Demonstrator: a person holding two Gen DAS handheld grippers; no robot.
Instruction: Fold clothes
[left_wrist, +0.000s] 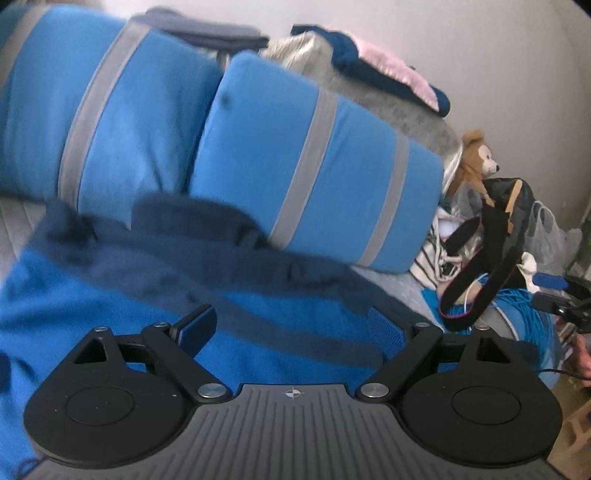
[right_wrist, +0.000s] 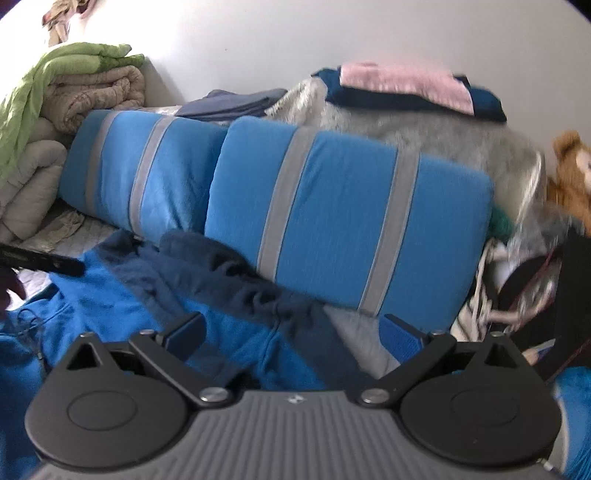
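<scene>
A bright blue garment with a dark navy part (left_wrist: 155, 266) lies spread on the bed in front of two pillows. My left gripper (left_wrist: 291, 328) hovers over it, open, with nothing between its blue-padded fingers (left_wrist: 386, 332). In the right wrist view the same blue and navy garment (right_wrist: 229, 295) lies rumpled below my right gripper (right_wrist: 295, 332), which is open and empty too. The tip of the other gripper (right_wrist: 40, 260) shows at the left edge of that view.
Two blue pillows with grey stripes (right_wrist: 332, 221) stand behind the garment. Folded pink and navy clothes (right_wrist: 410, 88) rest on a grey fluffy blanket. Rolled quilts (right_wrist: 55, 110) are at the far left. A plush bear (left_wrist: 476, 158), bags and blue cable (left_wrist: 517, 314) crowd the right.
</scene>
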